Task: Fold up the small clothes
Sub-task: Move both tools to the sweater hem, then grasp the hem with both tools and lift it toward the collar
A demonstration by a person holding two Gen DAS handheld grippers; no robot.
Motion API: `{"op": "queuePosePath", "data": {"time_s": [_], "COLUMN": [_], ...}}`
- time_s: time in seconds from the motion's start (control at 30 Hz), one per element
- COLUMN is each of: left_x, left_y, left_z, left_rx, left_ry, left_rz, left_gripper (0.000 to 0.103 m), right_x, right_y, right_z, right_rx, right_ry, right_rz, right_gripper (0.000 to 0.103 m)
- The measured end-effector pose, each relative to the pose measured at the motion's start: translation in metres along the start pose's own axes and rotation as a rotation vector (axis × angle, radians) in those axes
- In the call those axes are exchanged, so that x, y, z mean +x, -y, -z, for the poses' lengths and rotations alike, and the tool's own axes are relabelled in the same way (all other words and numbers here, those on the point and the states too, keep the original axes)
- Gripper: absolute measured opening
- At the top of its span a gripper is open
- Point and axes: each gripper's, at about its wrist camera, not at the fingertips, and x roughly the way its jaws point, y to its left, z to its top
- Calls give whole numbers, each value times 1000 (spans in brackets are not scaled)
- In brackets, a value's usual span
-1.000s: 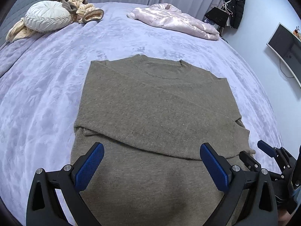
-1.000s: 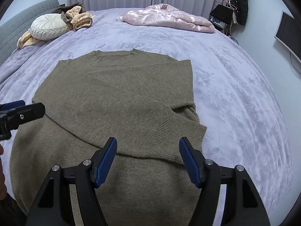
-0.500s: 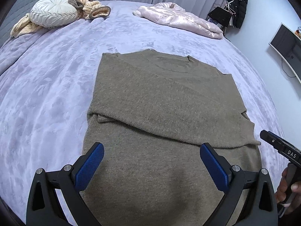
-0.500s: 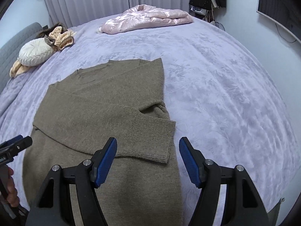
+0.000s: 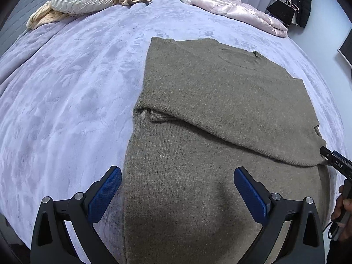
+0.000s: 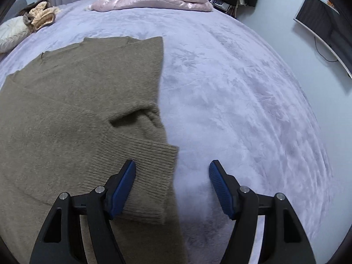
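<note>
Olive knit sweater (image 5: 220, 114) lying flat on the lavender bed (image 5: 72, 101), sleeves folded across its body, ribbed cuff (image 6: 140, 176) at its right edge, left gripper (image 5: 177, 194) released above the hem, right gripper (image 6: 172, 181) released over the cuff edge, holding nothing.

So the olive sweater (image 6: 72, 101) is lying flat on the lavender bedspread (image 6: 242, 101), filling the left side. Its ribbed cuff (image 6: 151, 176) is folded across the body near the right edge. The right gripper (image 6: 172, 183) hangs over that edge with its jaws wide apart, holding nothing. Far back there's a pink quilted jacket (image 6: 151, 1), and a monitor (image 6: 325, 26) off to the right.
</note>
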Motion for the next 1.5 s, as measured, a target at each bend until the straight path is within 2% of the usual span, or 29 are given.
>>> {"op": "queuePosePath", "data": {"time_s": [0.1, 0.17, 0.27, 0.37, 0.5, 0.67, 0.83, 0.93, 1.03, 1.1, 1.13, 1.17, 1.3, 1.4, 1.5], "left_x": [-12, -14, -7, 15, 5, -24, -48, -67, -64, -53, -50, -49, -45, -40, -39], "left_y": [20, 44, 84, 93, 85, 72, 55, 33, -1, -26, -36, -41, -43, -33, -21], "left_z": [6, 14, 30, 47, 80, 132, 174, 184, 182, 180, 181, 183, 192, 200, 205], "left_rx": [41, 118, 246, 273, 297, 400, 445, 368, 195, 49, -20, -54, -70, -55, -37], "left_ry": [23, 22, 17, -49, -9, 19, 13, 45, 31, -24, -38, -34, -28, -43, -48], "left_rz": [41, 72, 83, 40, 30, 17, -8, 19, 65, 114, 163, 191, 218, 203, 253], "left_gripper": [102, 102, 102, 102, 102, 102, 102, 102, 102, 102, 102, 102, 102, 102, 102], "right_x": [-14, -35, -60, -63, -47, -70, -92, -103, -112, -114, -112, -110, -96, -88, -86], "right_y": [15, 11, -24, -64, -87, -63, -28, -12, -2, 9, 14, 20, 37, 38, 33], "right_z": [4, 10, 25, 44, 74, 129, 186, 214, 228, 228, 226, 223, 217, 221, 223], "right_rx": [39, 24, -109, -234, -332, -417, -482, -517, -533, -465, -426, -374, -240, -208, -206], "right_ry": [8, 55, 94, 70, 19, 108, 151, 151, 157, 156, 149, 139, 90, 67, 70], "right_rz": [9, -83, -262, -387, -337, -348, -369, -355, -311, -322, -333, -350, -406, -441, -457], "right_gripper": [74, 76, 78, 79, 79, 81, 84, 85, 85, 85, 85, 85, 85, 86, 86]}}
